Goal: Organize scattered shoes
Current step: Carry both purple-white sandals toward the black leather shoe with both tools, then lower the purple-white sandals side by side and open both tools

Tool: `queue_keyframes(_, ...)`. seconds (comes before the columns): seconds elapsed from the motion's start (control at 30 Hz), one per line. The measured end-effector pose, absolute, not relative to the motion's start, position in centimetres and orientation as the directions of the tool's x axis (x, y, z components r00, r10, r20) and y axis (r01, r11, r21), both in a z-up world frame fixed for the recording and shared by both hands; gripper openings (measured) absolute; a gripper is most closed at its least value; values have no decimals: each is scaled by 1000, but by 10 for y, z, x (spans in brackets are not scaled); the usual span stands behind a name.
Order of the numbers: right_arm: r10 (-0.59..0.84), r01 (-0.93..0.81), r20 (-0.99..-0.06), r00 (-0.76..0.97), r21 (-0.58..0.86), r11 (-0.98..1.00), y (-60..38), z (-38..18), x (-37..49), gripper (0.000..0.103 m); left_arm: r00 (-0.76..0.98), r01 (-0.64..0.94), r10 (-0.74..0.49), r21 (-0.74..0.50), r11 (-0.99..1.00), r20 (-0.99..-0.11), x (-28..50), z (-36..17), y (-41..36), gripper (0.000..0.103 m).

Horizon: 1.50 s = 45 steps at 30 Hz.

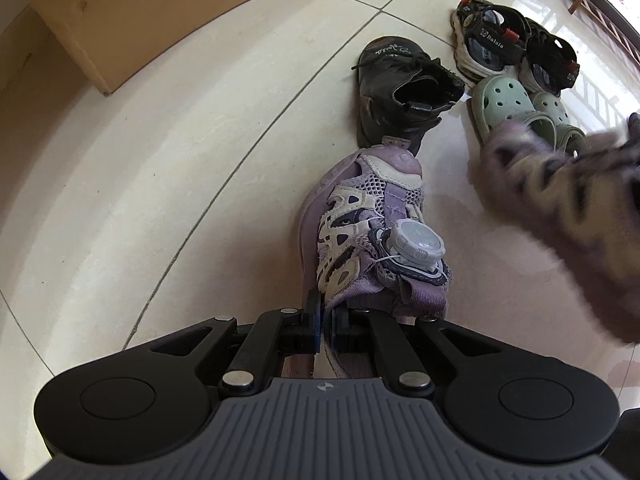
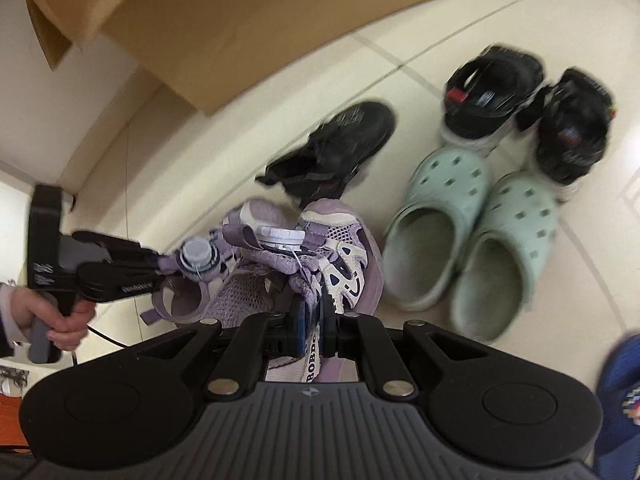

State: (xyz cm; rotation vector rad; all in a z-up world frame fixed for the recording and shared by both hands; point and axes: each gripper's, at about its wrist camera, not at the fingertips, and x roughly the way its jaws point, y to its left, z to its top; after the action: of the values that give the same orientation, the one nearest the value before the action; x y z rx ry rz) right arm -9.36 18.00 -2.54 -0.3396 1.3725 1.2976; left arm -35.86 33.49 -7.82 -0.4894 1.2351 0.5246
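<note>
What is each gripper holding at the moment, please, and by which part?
Left gripper: a purple sneaker, by its heel collar. Right gripper: the other purple sneaker, by its heel tab.

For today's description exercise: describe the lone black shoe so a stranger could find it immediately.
Start at the cardboard box on the tiled floor. Just below it lies the black shoe, left of the green clogs. Unlike the paired black sandals, it is closed, laced and single.

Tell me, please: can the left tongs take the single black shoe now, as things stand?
Probably not yet. The left tongs are shut on a purple sneaker, so they have no free grip. The black shoe lies just beyond that sneaker's toe, with nothing else between, so the way seems free once the sneaker is put down.
</note>
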Motion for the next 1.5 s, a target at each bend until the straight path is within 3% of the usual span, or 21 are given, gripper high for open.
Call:
queue_keyframes(0.37,356,-707,-845,-399,531,467,192,-104,-142,13,235,-614,60,-100,783,-970,-361,-93,334,6)
queue_keyframes(0.97,354,-734,-843,-405,531,424,190,-102,-166,16,218,-596,50,-92,798,-975,-356,-108,329,6)
queue_keyframes(1.07,352,-731,-841,-411,535,423,190,-100,-164,20,220,-589,58,-85,804,-974,-357,-104,328,18)
queue_keyframes(1.13,353,-730,-840,-412,536,423,189,-100,-161,23,225,-582,68,-78,810,-972,-358,-99,327,37)
queue_keyframes(1.27,372,-743,-840,-395,530,408,188,-90,-158,24,232,-574,91,-61,817,-968,-362,-85,326,43)
queue_keyframes(1.5,389,-757,-845,-369,515,402,185,-79,-151,31,232,-572,107,-46,819,-967,-357,-68,324,45)
